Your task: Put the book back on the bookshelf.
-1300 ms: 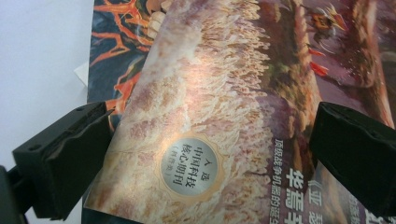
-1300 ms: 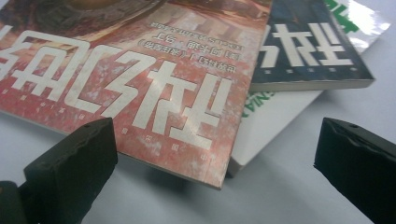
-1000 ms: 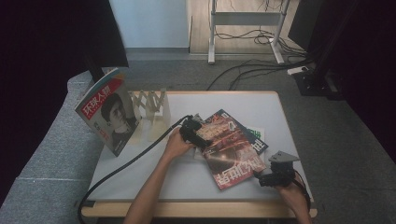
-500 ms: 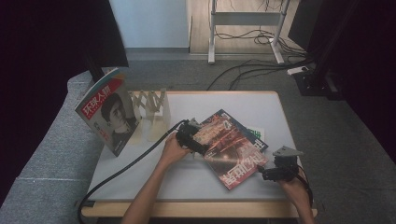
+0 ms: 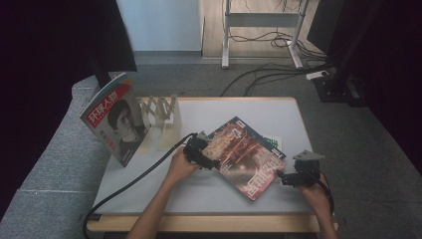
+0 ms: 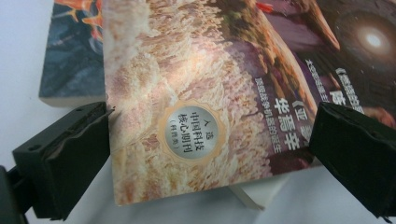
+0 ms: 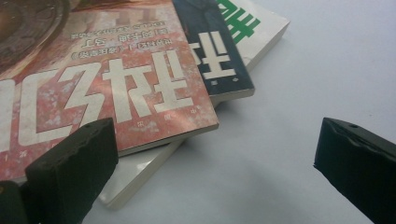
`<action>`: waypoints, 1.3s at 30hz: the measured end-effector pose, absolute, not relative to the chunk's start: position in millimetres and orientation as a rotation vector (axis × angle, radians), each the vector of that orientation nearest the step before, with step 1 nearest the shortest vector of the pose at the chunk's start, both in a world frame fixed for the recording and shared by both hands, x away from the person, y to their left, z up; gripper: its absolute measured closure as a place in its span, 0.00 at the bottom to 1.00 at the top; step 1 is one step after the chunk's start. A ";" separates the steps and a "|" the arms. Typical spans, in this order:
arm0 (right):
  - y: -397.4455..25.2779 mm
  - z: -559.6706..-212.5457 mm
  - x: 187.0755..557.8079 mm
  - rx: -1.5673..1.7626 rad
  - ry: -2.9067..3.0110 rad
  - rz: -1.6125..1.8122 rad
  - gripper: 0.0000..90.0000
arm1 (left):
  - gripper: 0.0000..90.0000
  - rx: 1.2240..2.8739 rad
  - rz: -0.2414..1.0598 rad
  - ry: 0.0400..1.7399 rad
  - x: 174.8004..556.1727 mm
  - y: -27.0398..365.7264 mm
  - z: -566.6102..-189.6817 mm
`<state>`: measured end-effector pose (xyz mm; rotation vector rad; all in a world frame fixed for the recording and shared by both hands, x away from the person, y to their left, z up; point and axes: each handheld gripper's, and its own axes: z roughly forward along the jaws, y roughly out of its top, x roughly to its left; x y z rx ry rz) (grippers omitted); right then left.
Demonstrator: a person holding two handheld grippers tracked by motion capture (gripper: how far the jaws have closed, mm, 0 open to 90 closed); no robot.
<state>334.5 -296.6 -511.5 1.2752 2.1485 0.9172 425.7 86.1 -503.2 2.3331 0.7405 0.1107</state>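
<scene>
So the top glossy red-and-orange magazine (image 5: 244, 157) sits on a small stack of other paperback magazines (image 7: 233, 51), right in front of both grippers. The left gripper (image 6: 210, 154) is spread wide, jaws straddling the near corner of the cover with nothing pinched yet. The right gripper (image 7: 210, 168) is also wide open, its left jaw just beside the red cover's corner and the other over bare white desk (image 7: 303, 70).

My take: slide one jaw under only the top cover's edge before closing, otherwise you'll grab the whole stack. Glossy paper slips, so bite deep, then lift both sides evenly.
</scene>
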 end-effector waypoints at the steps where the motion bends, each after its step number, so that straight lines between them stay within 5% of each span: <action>1: -297.2 -511.4 335.7 1.280 2.147 0.916 0.00 | 0.00 2.335 0.108 0.738 424.3 86.6 -503.5; 39: -301.2 -506.3 402.4 1.390 2.057 0.875 0.02 | 0.00 2.403 0.026 0.670 351.8 97.1 -508.6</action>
